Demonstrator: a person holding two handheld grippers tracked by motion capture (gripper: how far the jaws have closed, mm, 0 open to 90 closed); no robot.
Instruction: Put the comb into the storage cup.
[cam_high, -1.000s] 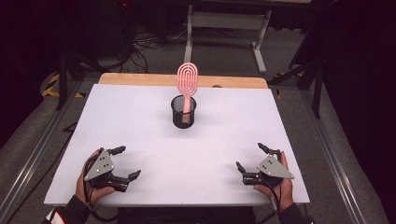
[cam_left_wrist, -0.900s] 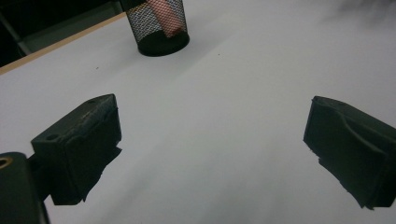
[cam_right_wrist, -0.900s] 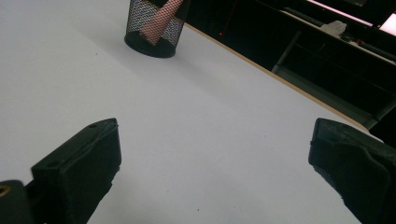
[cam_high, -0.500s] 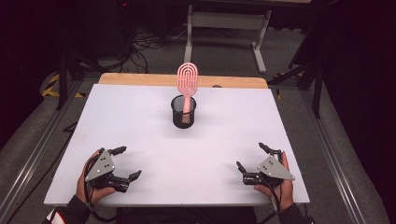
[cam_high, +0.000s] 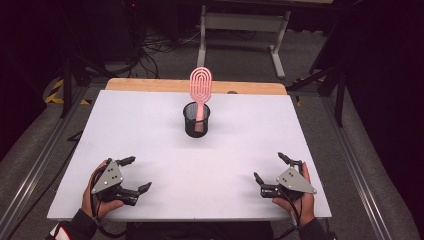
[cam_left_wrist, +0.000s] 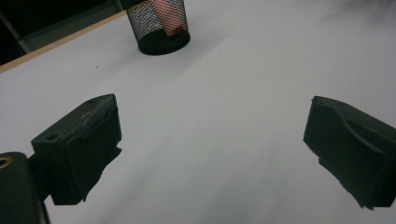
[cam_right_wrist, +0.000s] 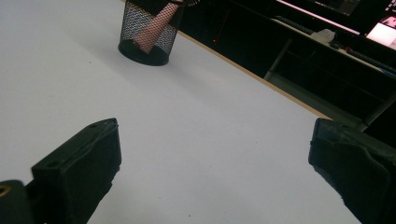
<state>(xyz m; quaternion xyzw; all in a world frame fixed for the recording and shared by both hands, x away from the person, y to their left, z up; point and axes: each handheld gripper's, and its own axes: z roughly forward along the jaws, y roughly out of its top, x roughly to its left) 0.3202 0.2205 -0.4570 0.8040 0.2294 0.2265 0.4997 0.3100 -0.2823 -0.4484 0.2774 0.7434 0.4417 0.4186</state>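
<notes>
Fingers (cam_left_wrist: 79, 154) spread on both grippers (unchanged); pink brush (cam_high: 200, 87) stays in cup (cam_high: 196, 120).

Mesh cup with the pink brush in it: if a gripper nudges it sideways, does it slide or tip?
Probably tips. The mesh cup looks light and see-through, and the pink brush stands tall above its rim, leaning, so weight likely sits high. On the smooth white table it might slide first if pushed low.
</notes>
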